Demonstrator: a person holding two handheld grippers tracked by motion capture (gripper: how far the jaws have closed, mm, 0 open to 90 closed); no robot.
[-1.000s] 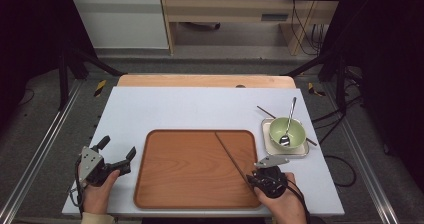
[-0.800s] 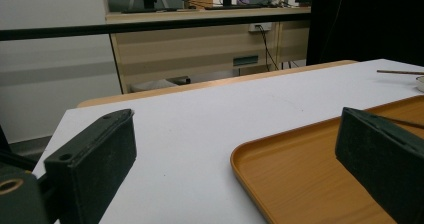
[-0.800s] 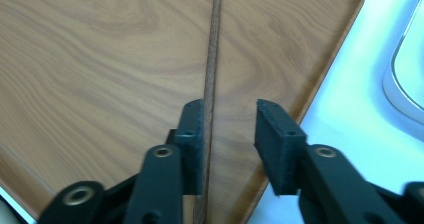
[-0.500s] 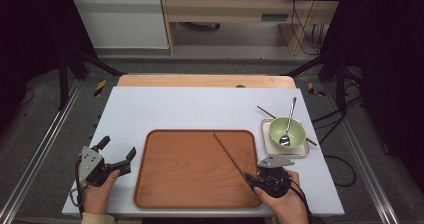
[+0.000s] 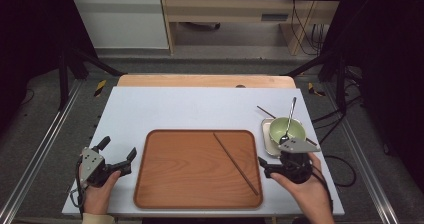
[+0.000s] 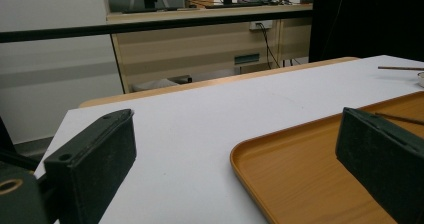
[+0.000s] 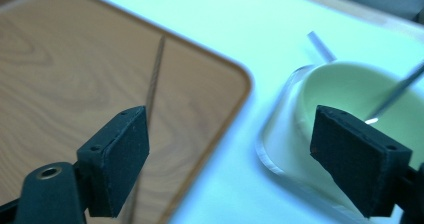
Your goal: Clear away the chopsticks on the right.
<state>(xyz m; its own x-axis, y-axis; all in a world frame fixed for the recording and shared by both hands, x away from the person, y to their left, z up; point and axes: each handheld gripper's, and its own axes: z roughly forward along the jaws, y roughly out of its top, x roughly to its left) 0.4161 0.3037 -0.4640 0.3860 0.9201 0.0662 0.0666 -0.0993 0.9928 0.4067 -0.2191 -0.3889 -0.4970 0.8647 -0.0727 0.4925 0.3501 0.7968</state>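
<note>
A thin brown chopstick (image 5: 236, 163) lies slantwise on the right half of the wooden tray (image 5: 175, 184). My right gripper (image 5: 263, 167) hovers at the tray's right edge, just right of the chopstick's near end. Its jaws have just been opening and hold nothing. In the right gripper view the open gripper (image 7: 230, 154) frames the tray's corner (image 7: 235, 84), with the chopstick (image 7: 155, 69) beyond the left jaw. My left gripper (image 5: 118, 150) rests open left of the tray, and in its own view that gripper (image 6: 235, 159) looks over the tray's rim (image 6: 250, 154).
A pale green bowl (image 5: 286, 130) with a metal spoon (image 5: 289, 119) in it stands on a small white dish (image 5: 266, 143) right of the tray. A second chopstick (image 5: 265, 111) lies behind the bowl. The white table (image 5: 190, 109) ends at a wooden strip (image 5: 200, 80).
The right gripper's jaws have opened off the chopstick's near end, and the hand has lifted and drifted toward the bowl. The chopstick stays on the tray. The left gripper has not moved.
</note>
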